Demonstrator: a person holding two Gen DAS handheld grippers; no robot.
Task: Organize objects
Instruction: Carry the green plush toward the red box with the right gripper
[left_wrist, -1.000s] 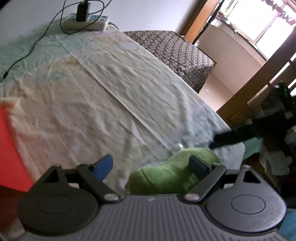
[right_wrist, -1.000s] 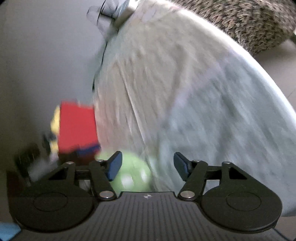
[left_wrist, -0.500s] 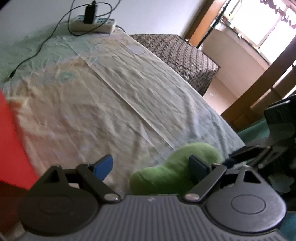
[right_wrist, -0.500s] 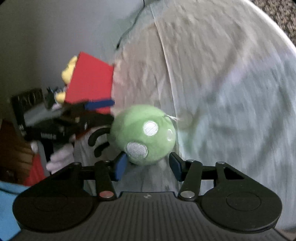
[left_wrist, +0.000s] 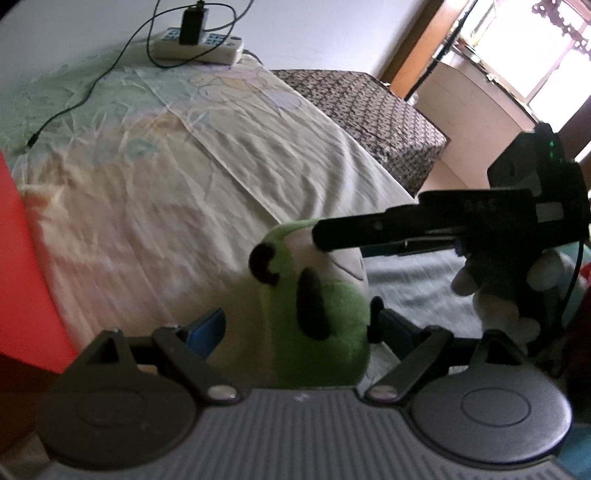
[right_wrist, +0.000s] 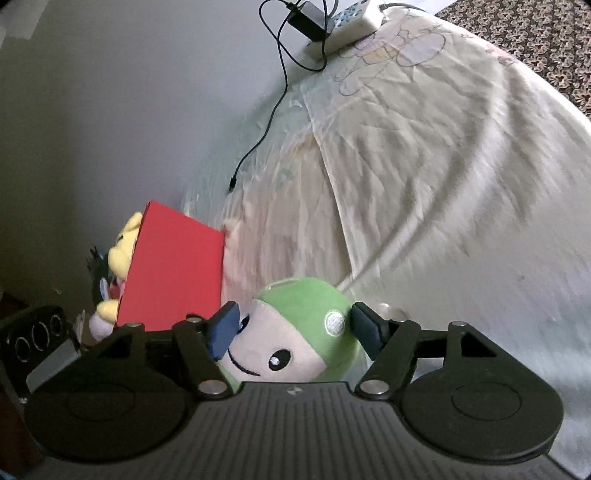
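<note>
Plush toy (right_wrist: 295, 332) sits between both grippers' spread fingers: right gripper (right_wrist: 293, 326) and left gripper (left_wrist: 299, 328) both open, probably mid-handoff toward red box (right_wrist: 173, 273) at 10 o'clock.

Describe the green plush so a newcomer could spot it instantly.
Start at the pale bed sheet; at its near edge stands a red box. Right beside it, between the right gripper fingers, is the green plush: green cap with white spots, smiling pale face.

Left claw (left_wrist: 299, 328) jaws wide apart, right pad touching what sits between them, left pad clear. Right claw (right_wrist: 293, 325) reaches in from the right, level, jaws spread; contact unclear. A white-gloved hand (left_wrist: 498, 291) grips its handle.
</note>
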